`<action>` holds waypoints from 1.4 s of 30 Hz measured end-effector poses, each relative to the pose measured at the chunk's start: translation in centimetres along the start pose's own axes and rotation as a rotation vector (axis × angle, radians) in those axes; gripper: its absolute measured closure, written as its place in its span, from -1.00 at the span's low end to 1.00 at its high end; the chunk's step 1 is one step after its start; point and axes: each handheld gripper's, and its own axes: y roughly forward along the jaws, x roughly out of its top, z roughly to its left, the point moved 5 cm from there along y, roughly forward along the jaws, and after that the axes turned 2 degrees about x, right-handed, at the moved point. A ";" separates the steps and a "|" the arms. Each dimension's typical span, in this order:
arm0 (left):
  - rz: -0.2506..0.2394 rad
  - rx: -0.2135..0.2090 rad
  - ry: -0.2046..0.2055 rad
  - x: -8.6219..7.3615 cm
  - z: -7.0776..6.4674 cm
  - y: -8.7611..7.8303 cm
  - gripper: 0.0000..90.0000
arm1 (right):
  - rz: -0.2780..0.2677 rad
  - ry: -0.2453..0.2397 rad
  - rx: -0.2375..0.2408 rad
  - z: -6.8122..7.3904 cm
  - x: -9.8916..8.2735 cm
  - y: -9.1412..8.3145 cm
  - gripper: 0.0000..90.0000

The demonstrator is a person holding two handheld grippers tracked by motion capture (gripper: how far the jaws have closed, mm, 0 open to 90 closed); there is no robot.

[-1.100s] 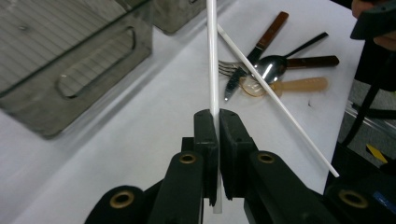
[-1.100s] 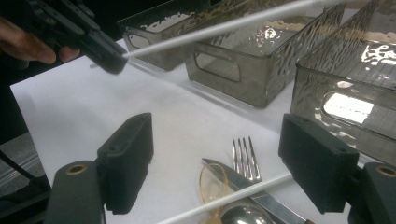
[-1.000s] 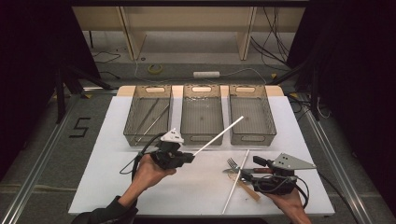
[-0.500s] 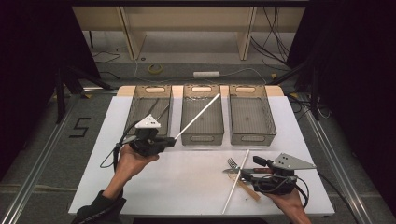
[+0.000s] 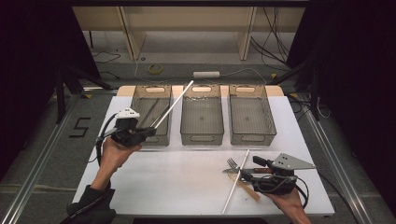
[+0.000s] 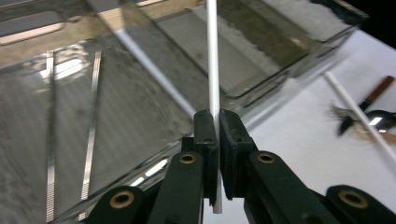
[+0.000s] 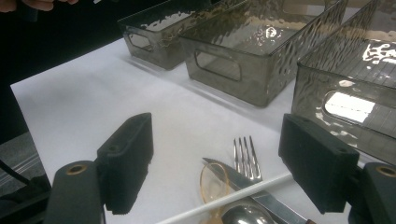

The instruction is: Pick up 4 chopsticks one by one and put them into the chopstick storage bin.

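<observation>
currently a person at a white bench (image 5: pixel 187 186) is sorting long utensils into three clear bins. the left gripper (image 5: pixel 145 132) sits at about nine o'clock on the bench, its jaws pinched narrow on a white straw (image 5: pixel 173 105), seen in the left gripper view as a thin white rod (image 6: pixel 212 70) squeezed between the two black pads. the straw points away toward one o'clock, its far tip reaching over the back rim of the left bin (image 5: pixel 135 95), where two flat metal strips (image 6: pixel 91 130) lie lengthwise on the floor.

the right gripper (image 5: pixel 250 176) rests at about five o'clock with its jaws standing wide and holding nothing, above a small heap: a fork (image 7: pixel 245 156), a knife (image 7: pixel 238 179), a spoon (image 7: pixel 240 215), a second white straw (image 5: pixel 236 182) and a wooden stick (image 5: pixel 250 191). the middle bin (image 5: pixel 201 138) and the right bin (image 5: pixel 254 138) look bare.

to do this step well, i judge the straw should be turned until it runs parallel with the left bin's long sides, toward twelve o'clock, since at its present slant it would bridge the rim. lower it so the far tip clears the back wall, bring it close to the floor beside the strips, then release; a light straw dropped from height may bounce or roll out.
</observation>
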 end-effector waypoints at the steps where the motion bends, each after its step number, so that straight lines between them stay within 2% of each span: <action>1: -0.003 0.009 -0.016 0.0 0.5 0.0 0.91 | 0.001 0.000 0.000 0.0 0.0 0.0 -0.39; 4: 0.006 0.050 -0.022 -0.1 1.7 0.1 0.91 | 0.001 0.000 0.001 0.0 0.0 0.0 -0.39; 10: 0.016 0.091 -0.042 0.0 3.6 0.6 0.91 | -0.001 0.003 0.000 0.0 0.0 0.1 -0.39; 16: 0.033 0.114 -0.040 0.4 4.5 1.1 0.91 | -0.002 0.006 0.001 0.0 0.0 0.1 -0.39; 22: 0.060 0.138 -0.073 0.0 6.0 2.1 0.91 | 0.000 0.006 0.003 -0.1 -0.1 0.1 -0.39; 26: 0.088 0.156 -0.072 -0.3 6.6 2.7 0.91 | 0.000 0.010 0.003 -0.1 -0.1 0.1 -0.39; 32: 0.096 0.163 -0.095 -0.3 7.4 3.4 0.91 | 0.003 0.007 0.002 -0.1 -0.1 0.1 -0.39; 42: 0.143 0.190 -0.113 -0.9 8.3 5.0 0.91 | 0.005 0.011 0.001 -0.1 -0.2 0.1 -0.39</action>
